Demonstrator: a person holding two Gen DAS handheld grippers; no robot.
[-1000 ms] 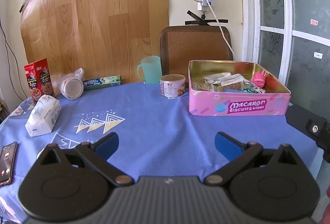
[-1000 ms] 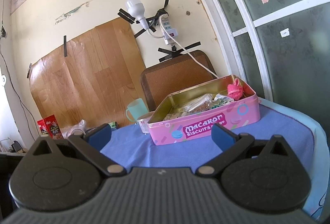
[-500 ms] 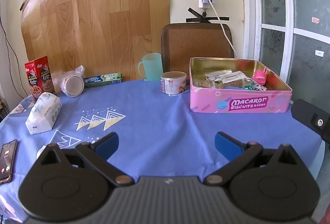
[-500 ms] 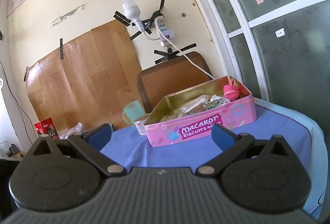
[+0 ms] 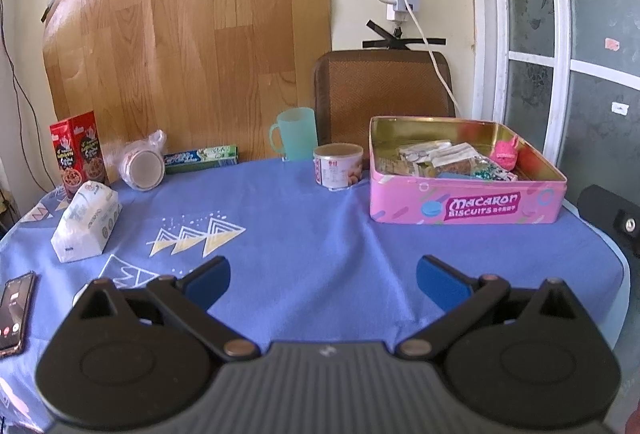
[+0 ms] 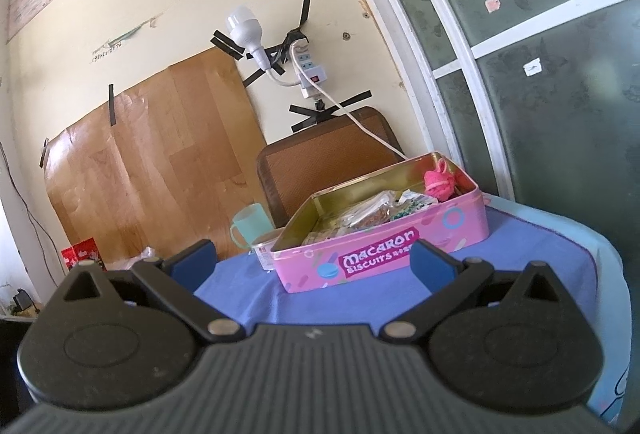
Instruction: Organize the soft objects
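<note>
A pink Macaron biscuit tin (image 5: 466,208) (image 6: 380,258) stands open on the blue tablecloth (image 5: 304,234) at the right. Inside lie several snack packets (image 5: 440,158) and a pink soft toy (image 5: 506,154) (image 6: 440,184) in the far right corner. A white tissue pack (image 5: 86,222) lies at the left. My left gripper (image 5: 323,280) hovers open over the cloth's near middle, holding nothing. My right gripper (image 6: 312,262) is open and empty, raised near the table's right edge, short of the tin.
Along the back stand a red snack box (image 5: 78,154), a bagged roll (image 5: 142,164), a toothpaste box (image 5: 202,157), a green mug (image 5: 296,133) and a small can (image 5: 338,165). A phone (image 5: 14,308) lies at the near left. A chair back (image 5: 382,90) rises behind the table.
Both views have shifted slightly; the tin sits a little lower in the left wrist view and smaller, farther in the right wrist view. Both grippers remain open and empty.
</note>
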